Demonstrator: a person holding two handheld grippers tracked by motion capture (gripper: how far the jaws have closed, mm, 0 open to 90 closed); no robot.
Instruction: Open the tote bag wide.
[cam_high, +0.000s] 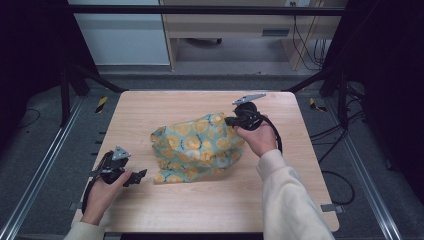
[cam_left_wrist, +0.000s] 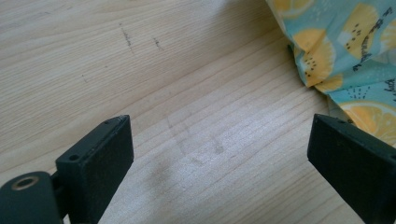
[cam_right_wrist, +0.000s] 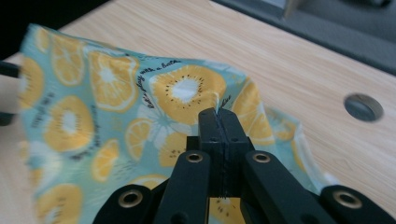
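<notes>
**Pinching the fruit-print cloth at its far corner**

Holding my right tool (cam_right_wrist: 218, 114) clamped on the cloth (cam_high: 200, 147) — its jaws are pressed together with the fabric's edge caught at the tips, lifting that corner off the counter (cam_high: 150, 107). The rest of the cloth lies bunched at the counter's middle. My left tool (cam_left_wrist: 219, 140) rests low near the cloth's near-left edge, jaws wide apart, nothing between them.

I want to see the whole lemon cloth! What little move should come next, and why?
Probably the left tongs should slide over to the cloth's near edge and pinch it. The right tongs already pinch the far corner and hold it lifted, while the left ones hang open over the bare table, just beside the crumpled cloth.
</notes>
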